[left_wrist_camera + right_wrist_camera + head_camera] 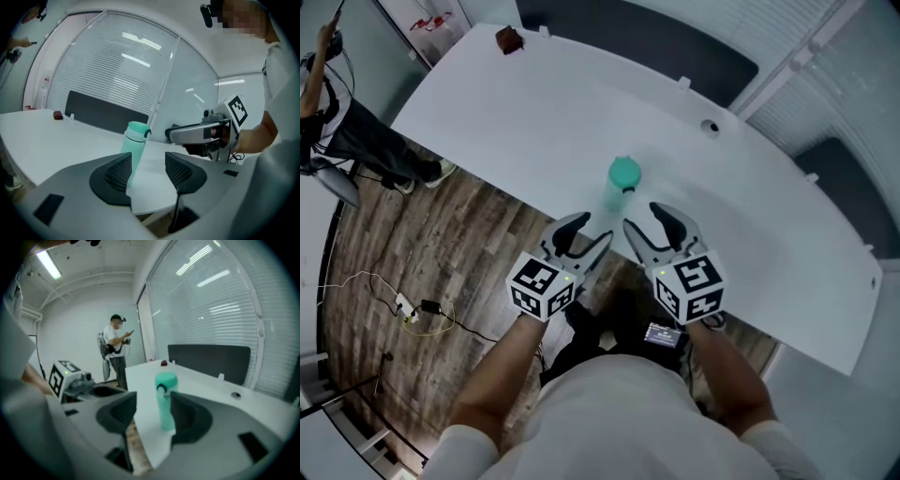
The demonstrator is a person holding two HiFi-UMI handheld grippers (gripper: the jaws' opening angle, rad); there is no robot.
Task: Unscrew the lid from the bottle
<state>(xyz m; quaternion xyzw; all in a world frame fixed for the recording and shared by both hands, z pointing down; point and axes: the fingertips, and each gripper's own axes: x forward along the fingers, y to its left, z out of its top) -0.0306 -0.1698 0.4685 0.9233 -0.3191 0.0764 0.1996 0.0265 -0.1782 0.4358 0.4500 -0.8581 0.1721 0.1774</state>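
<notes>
- We see the right gripper (153, 404) with its two dark jaws standing apart; neither pad presses on anything
- A teal bottle (165, 404) stands upright on the white counter (206, 385), near the counter's edge; it shows in the gap between the jaws, close by the right-hand one; its lid (166, 379) is on
- At the left we see the left gripper (79, 383), with its marker cube (58, 376) facing us
- A small red thing (163, 363) lies at the counter's far end; a dark panel (208, 359) runs behind the counter, before the window blinds (220, 301)
- A person (115, 352) stands well back by the wall; wooden floor (136, 446) shows below the counter
</notes>
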